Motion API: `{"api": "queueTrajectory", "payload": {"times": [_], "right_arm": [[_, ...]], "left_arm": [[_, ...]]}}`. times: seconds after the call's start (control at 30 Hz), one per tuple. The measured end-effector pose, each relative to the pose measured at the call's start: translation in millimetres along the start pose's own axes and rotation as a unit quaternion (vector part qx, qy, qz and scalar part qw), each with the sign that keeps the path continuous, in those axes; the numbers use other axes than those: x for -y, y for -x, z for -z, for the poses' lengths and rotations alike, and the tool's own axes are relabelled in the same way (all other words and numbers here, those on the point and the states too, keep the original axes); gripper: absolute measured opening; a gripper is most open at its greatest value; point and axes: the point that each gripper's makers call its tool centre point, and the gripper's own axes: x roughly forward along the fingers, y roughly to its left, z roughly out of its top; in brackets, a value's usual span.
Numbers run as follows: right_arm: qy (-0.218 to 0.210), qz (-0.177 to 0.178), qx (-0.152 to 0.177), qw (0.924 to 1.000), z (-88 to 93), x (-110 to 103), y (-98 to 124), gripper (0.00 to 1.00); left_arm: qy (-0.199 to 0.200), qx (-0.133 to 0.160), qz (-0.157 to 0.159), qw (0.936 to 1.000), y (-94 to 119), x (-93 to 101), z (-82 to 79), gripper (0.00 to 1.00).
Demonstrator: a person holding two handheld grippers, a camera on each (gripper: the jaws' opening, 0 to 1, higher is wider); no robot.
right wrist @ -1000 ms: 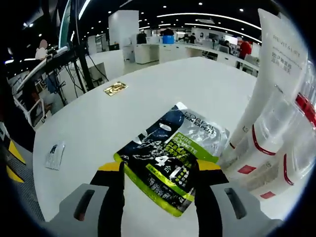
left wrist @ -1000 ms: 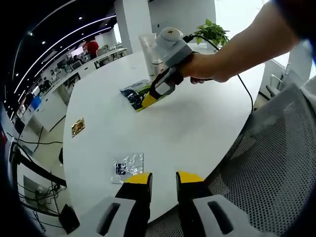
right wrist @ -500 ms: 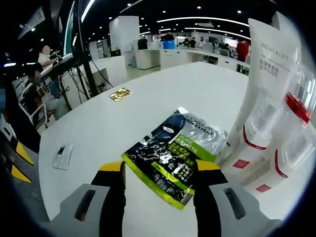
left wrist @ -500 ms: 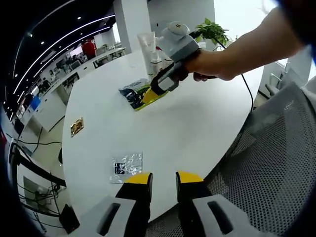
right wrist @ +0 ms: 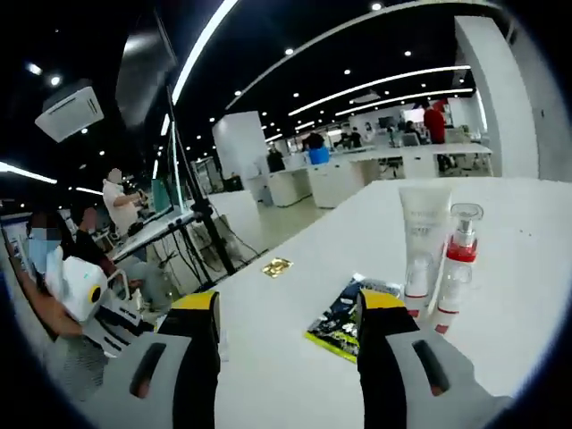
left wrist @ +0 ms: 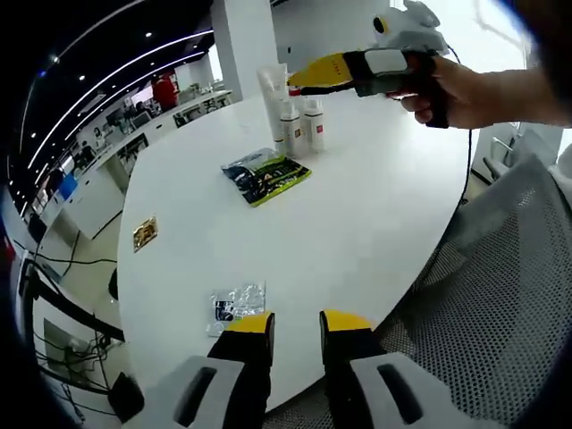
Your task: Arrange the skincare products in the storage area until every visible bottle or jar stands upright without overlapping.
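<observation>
White round table (left wrist: 357,223) in an open office: tube (right wrist: 422,234) and pump bottles (right wrist: 454,255) stand upright together at the far side, dark-green sachet (left wrist: 266,174) lies flat just near of them, silver sachet (left wrist: 234,303) lies at the near edge. Right gripper (right wrist: 288,308) is lifted above the table, jaws apart and empty; left gripper (left wrist: 295,323) hovers low by the silver sachet, jaws nearly together, empty. Judgement: come down flat on the green sachet's edge, approach from the near side so the bottles aren't knocked.

Open-plan office with a dark ceiling carrying long curved light strips (right wrist: 375,85) and spot lamps. A square white column (left wrist: 241,36) stands behind a large round white tabletop (left wrist: 357,223). Rows of white desks (right wrist: 357,174) beyond. A grey mesh chair (left wrist: 500,295) sits alongside; a potted plant is not discernible.
</observation>
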Motion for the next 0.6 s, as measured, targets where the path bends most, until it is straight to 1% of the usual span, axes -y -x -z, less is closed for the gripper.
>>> {"api": "queueTrajectory", "payload": {"times": [0.03, 0.07, 0.1, 0.13, 0.17, 0.2, 0.23, 0.27, 0.3, 0.33, 0.37, 0.4, 0.43, 0.47, 0.5, 0.53, 0.57, 0.6], "right_arm": [[0.004, -0.006, -0.010, 0.9999, 3.8, -4.3, 6.6, 0.60], [0.016, 0.008, -0.006, 0.9998, 4.2, -6.3, 17.4, 0.60], [0.029, 0.015, 0.002, 0.9995, 3.7, -10.0, 27.5, 0.59], [0.034, 0.008, 0.000, 0.9994, 4.4, -14.9, 33.5, 0.58], [0.038, 0.004, -0.003, 0.9993, 5.5, -18.4, 38.5, 0.55], [0.048, 0.009, -0.002, 0.9988, 6.1, -21.7, 46.5, 0.54], [0.049, 0.005, -0.004, 0.9988, 7.1, -23.3, 51.8, 0.48], [0.054, -0.006, -0.005, 0.9985, 7.1, -28.0, 56.9, 0.38], [0.062, -0.013, -0.009, 0.9980, 8.2, -32.4, 61.7, 0.31], [0.063, -0.010, -0.007, 0.9980, 7.5, -36.8, 67.4, 0.30], [0.066, -0.007, -0.003, 0.9978, 6.8, -39.1, 70.2, 0.34], [0.075, -0.004, -0.005, 0.9972, 8.1, -42.7, 72.5, 0.40], [0.086, 0.003, -0.010, 0.9962, 10.7, -42.3, 73.9, 0.50], [0.110, 0.018, -0.024, 0.9935, 17.0, -39.7, 76.3, 0.54], [0.125, 0.023, -0.032, 0.9914, 21.6, -39.8, 77.9, 0.53], [0.142, 0.034, -0.035, 0.9887, 24.6, -38.2, 79.5, 0.50], [0.160, 0.041, -0.036, 0.9856, 29.9, -37.4, 80.0, 0.50], [0.167, 0.044, -0.047, 0.9839, 38.2, -37.0, 80.1, 0.51]], "left_arm": [[0.005, 0.008, 0.002, 1.0000, 1.2, 1.6, -3.0, 0.21], [0.008, 0.016, 0.006, 0.9998, 3.0, 2.7, -7.1, 0.21], [0.011, 0.017, 0.013, 0.9997, 4.1, 4.7, -9.3, 0.21], [0.016, 0.028, 0.024, 0.9992, 4.8, 7.6, -13.5, 0.21], [0.022, 0.027, 0.025, 0.9991, 5.4, 7.0, -14.1, 0.21], [0.042, 0.027, 0.036, 0.9981, 5.4, 8.9, -16.2, 0.21], [0.051, 0.030, 0.049, 0.9970, 5.0, 11.3, -17.7, 0.21], [0.067, 0.025, 0.056, 0.9959, 4.2, 11.6, -16.6, 0.21], [0.079, 0.008, 0.053, 0.9954, 3.0, 8.3, -11.6, 0.22], [0.079, 0.006, 0.049, 0.9957, 0.6, 5.1, -10.8, 0.23], [0.084, -0.001, 0.048, 0.9953, -1.1, 3.2, -9.0, 0.25], [0.095, -0.012, 0.049, 0.9942, -3.3, 0.9, -6.5, 0.28], [0.099, -0.014, 0.049, 0.9938, -5.0, -1.7, -6.6, 0.32], [0.110, -0.023, 0.041, 0.9928, -7.2, -7.3, -4.2, 0.37], [0.115, -0.027, 0.039, 0.9923, -8.9, -10.9, -3.1, 0.40], [0.124, -0.031, 0.037, 0.9911, -10.4, -14.3, -2.1, 0.44], [0.134, -0.039, 0.029, 0.9898, -12.5, -20.6, 0.5, 0.48], [0.139, -0.041, 0.024, 0.9892, -14.5, -25.1, 1.5, 0.51]]}}
